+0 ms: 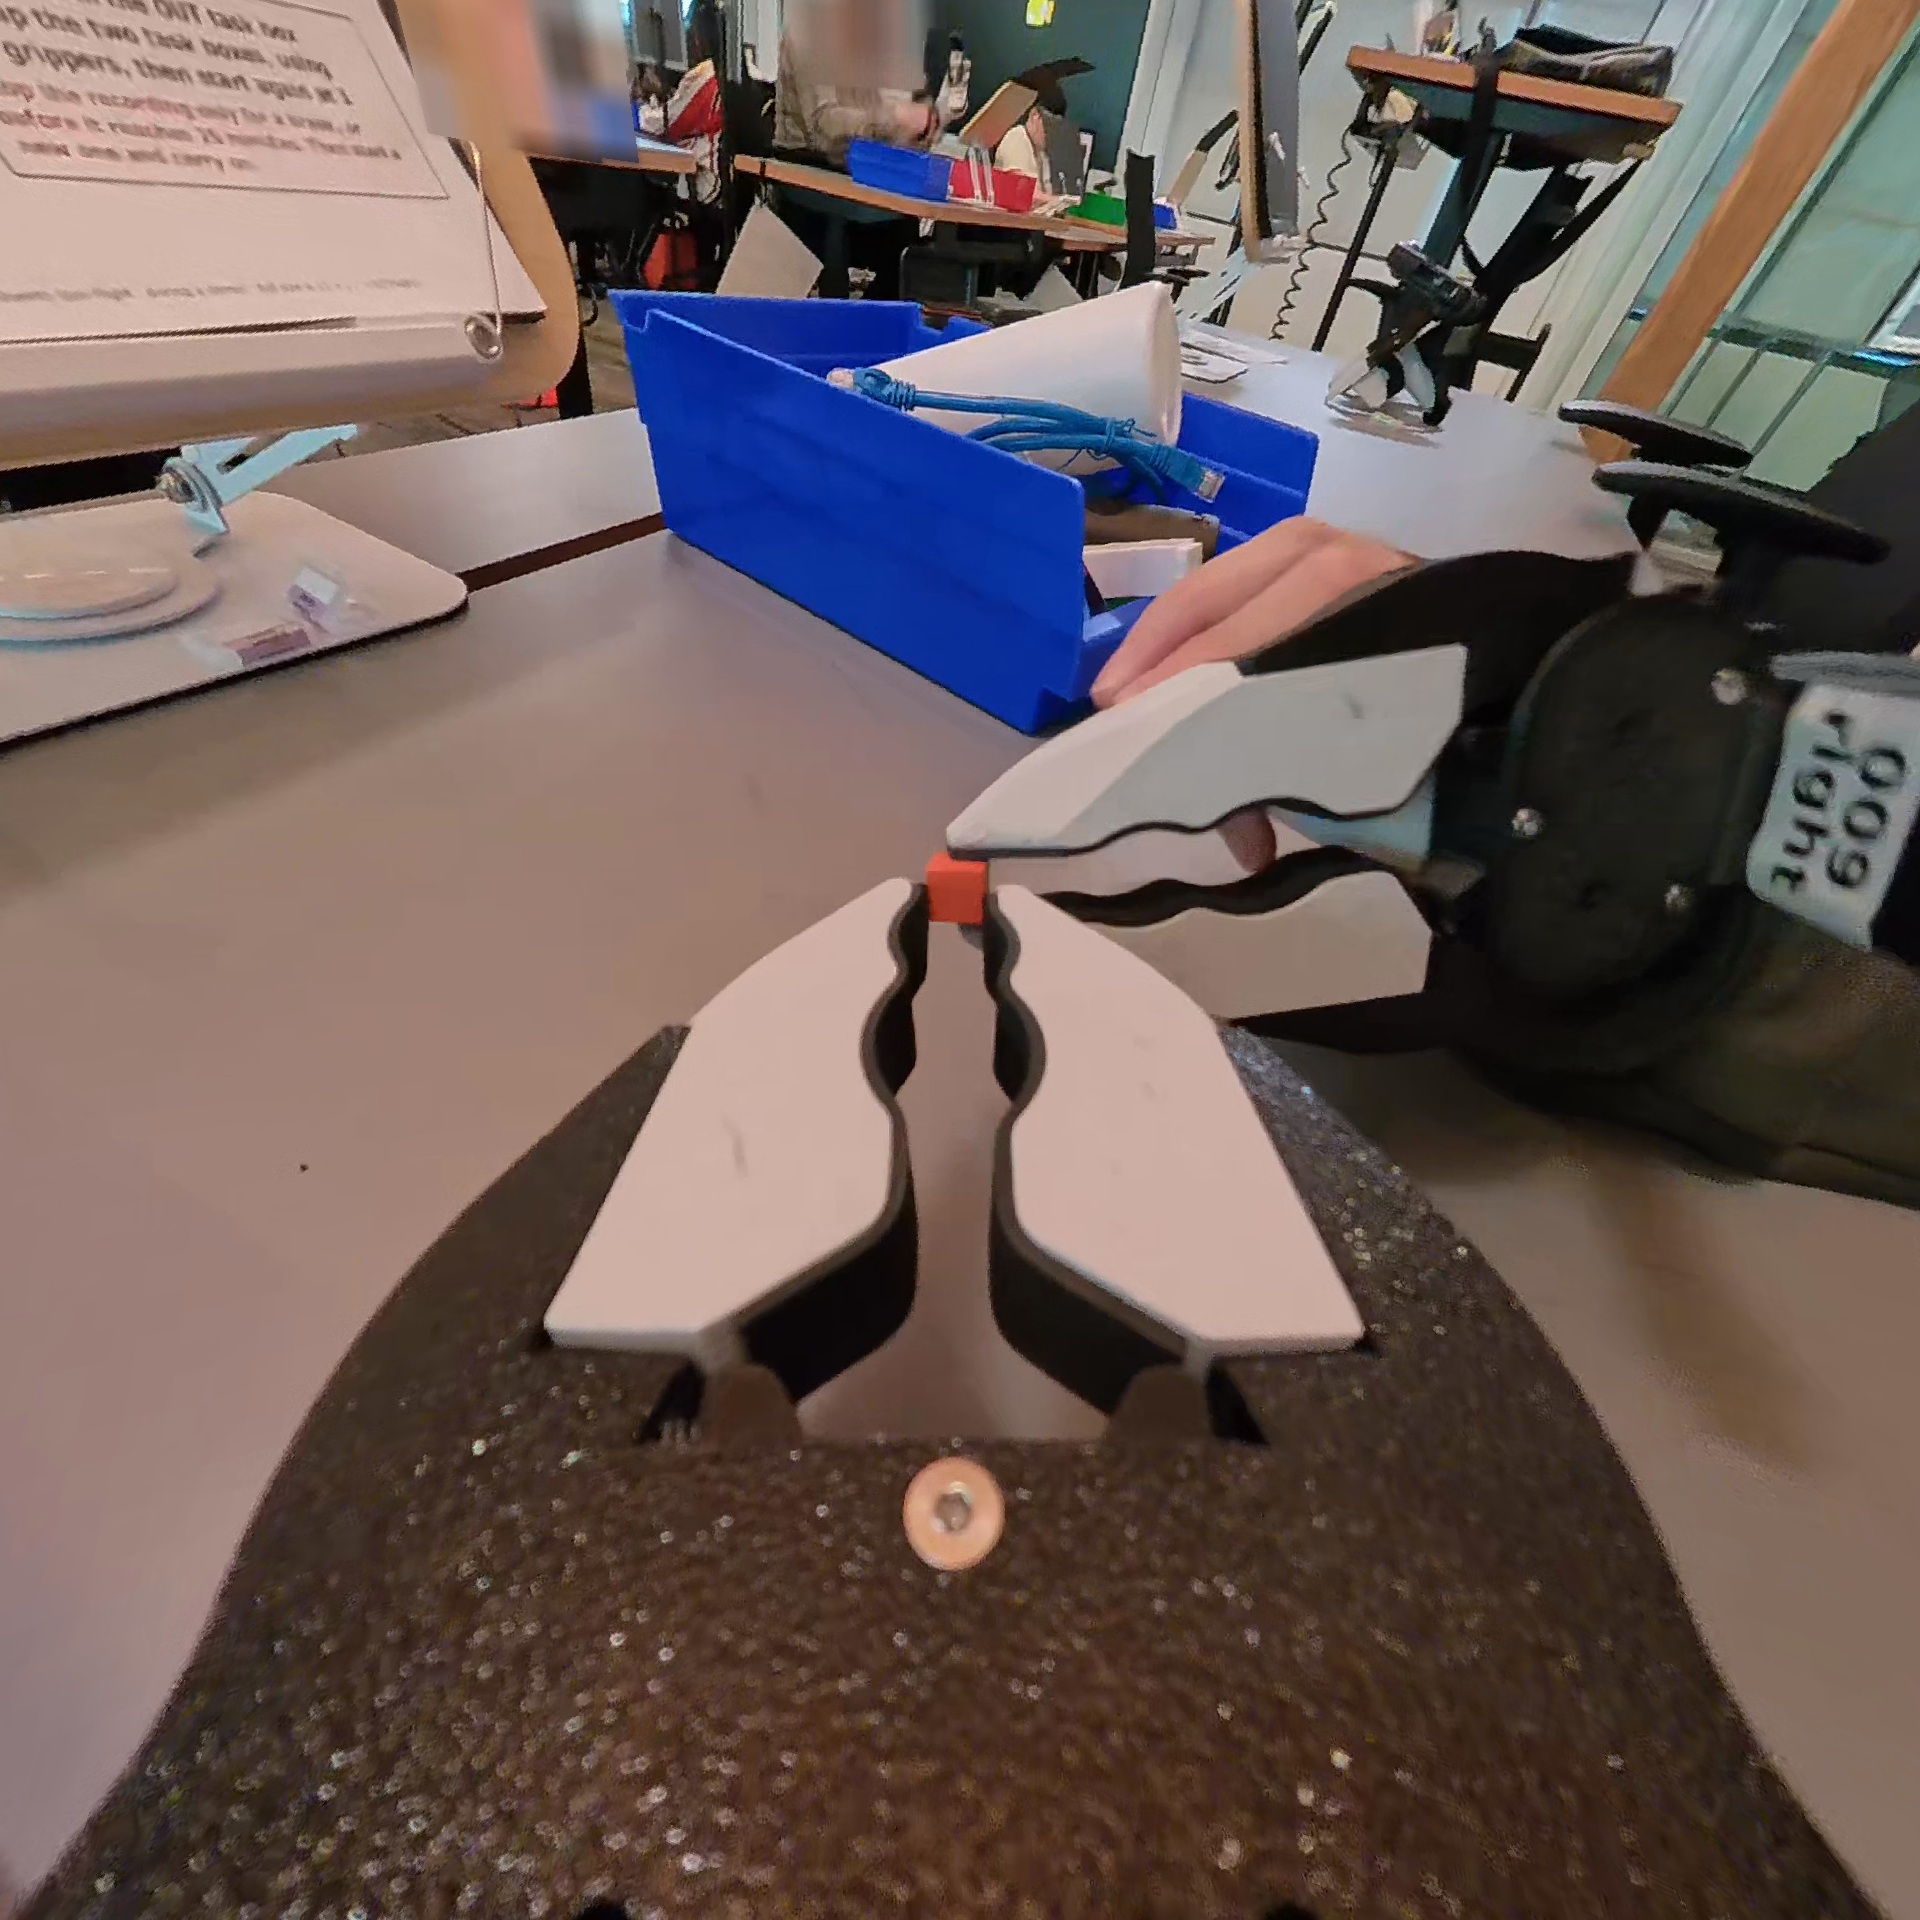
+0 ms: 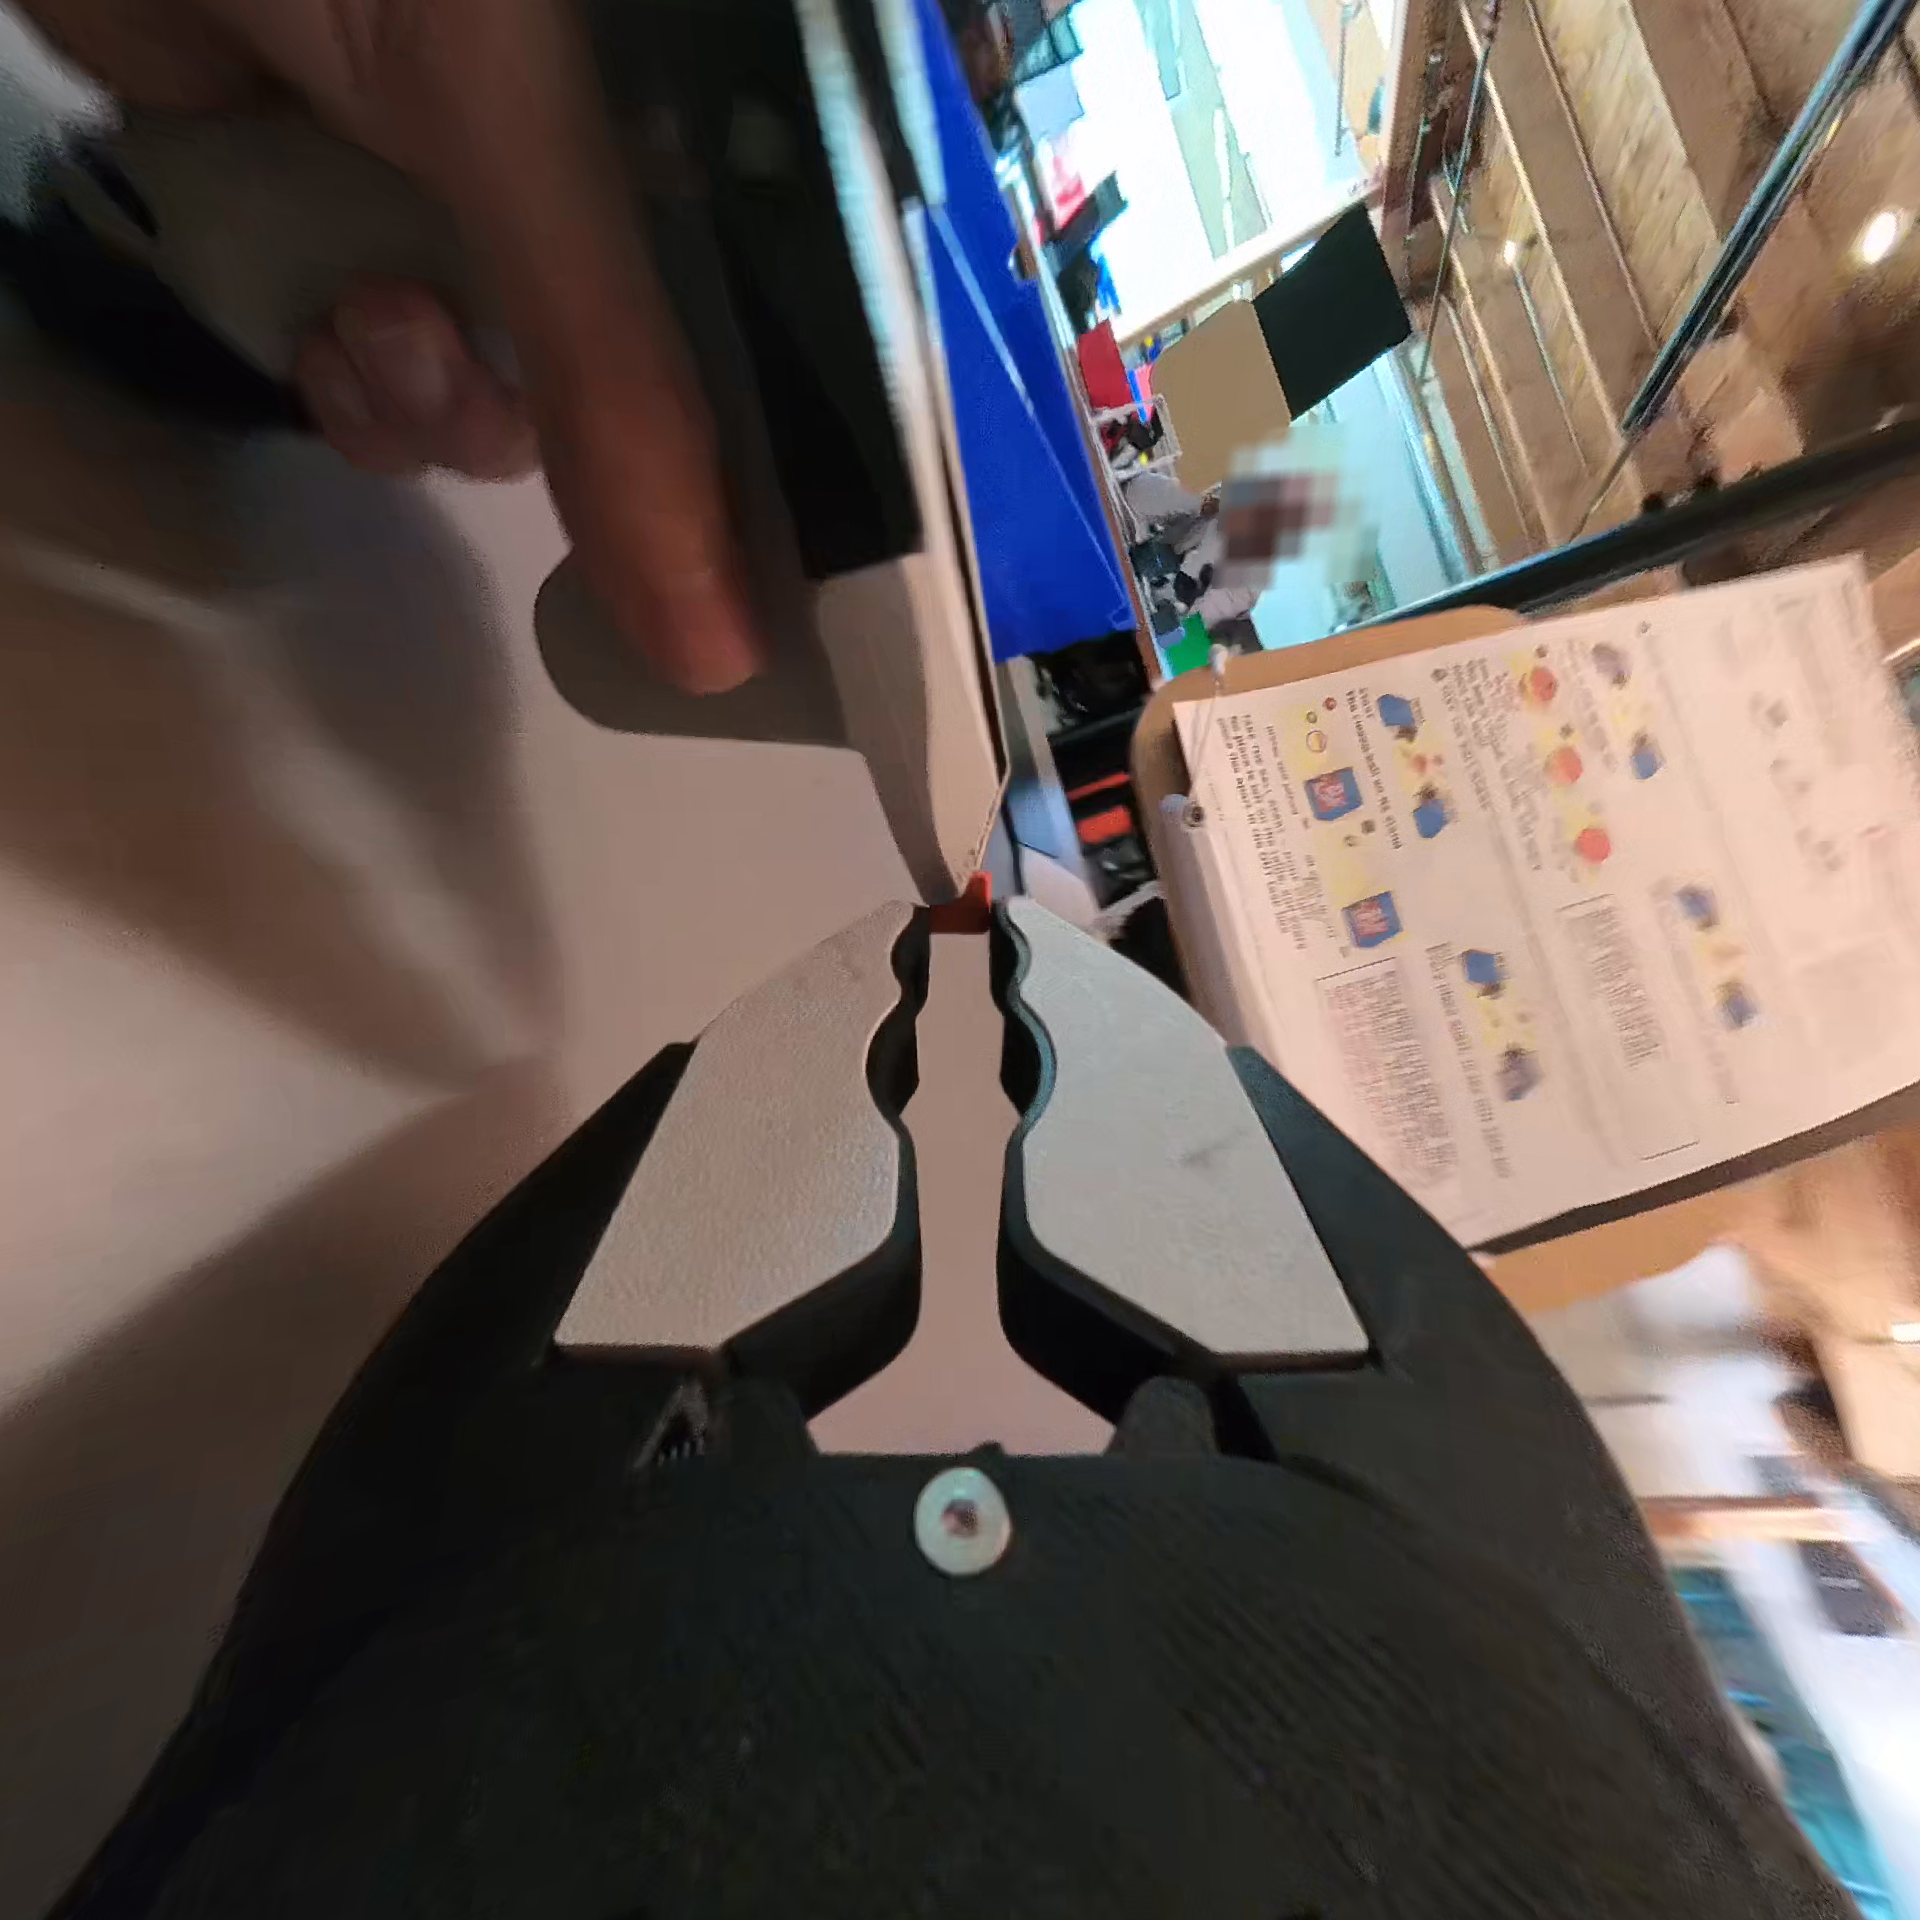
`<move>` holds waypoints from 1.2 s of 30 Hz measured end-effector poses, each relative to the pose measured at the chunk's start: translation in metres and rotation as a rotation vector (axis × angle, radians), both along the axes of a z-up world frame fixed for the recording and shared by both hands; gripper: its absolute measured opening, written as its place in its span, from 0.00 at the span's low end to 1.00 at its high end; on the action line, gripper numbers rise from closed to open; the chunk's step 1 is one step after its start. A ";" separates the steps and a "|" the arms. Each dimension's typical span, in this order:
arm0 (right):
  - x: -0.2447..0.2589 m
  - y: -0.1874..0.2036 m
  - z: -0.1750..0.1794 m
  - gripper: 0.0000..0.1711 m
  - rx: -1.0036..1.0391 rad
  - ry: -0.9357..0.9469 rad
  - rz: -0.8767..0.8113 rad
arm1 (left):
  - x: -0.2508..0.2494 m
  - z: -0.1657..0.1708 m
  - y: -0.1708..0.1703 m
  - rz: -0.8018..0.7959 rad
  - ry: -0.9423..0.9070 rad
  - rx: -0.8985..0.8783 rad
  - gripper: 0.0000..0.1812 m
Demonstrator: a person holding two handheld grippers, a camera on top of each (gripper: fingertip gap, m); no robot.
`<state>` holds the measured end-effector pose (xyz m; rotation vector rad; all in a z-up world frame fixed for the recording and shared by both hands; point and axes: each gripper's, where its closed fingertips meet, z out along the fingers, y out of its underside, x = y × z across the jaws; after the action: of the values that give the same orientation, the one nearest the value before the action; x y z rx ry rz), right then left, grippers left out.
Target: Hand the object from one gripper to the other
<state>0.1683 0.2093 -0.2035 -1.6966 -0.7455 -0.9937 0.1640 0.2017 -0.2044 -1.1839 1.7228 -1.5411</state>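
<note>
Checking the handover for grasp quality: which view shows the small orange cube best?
The left wrist view: the orange cube is sharp, pinched between the left gripper fingertips, with the right gripper closing on it from the side. The right wrist view shows only a blurred orange sliver at its own fingertips.

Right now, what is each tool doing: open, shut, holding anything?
Left tool: shut on the small orange cube.
Right tool: shut on the same cube.

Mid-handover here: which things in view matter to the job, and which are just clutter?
Job:
red cube, pinched at the fingertips
left gripper
right gripper

Clutter:
blue bin
blue cable
white cone
instruction sheet
</note>
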 end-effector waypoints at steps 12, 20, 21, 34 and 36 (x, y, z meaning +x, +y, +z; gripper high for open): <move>-0.023 -0.022 0.041 0.23 0.052 1.978 0.547 | -0.024 0.045 -0.010 -0.181 -0.426 0.071 0.05; -0.044 -0.022 0.041 0.18 -0.049 2.134 0.627 | -0.028 0.042 -0.023 -0.212 -0.499 0.225 0.05; -0.043 -0.022 0.043 0.17 -0.041 2.150 0.635 | -0.028 0.043 -0.023 -0.212 -0.503 0.222 0.05; -0.038 -0.022 0.041 0.06 -0.016 2.077 0.635 | -0.024 0.038 -0.017 -0.166 -0.494 0.297 0.05; -0.035 -0.020 0.038 0.06 0.012 1.892 0.592 | -0.022 0.035 -0.015 -0.158 -0.438 0.260 0.06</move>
<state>0.1333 0.1889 -0.1653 -1.4506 0.1257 1.0498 0.1415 0.1866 -0.1693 -0.5429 1.6769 -1.4746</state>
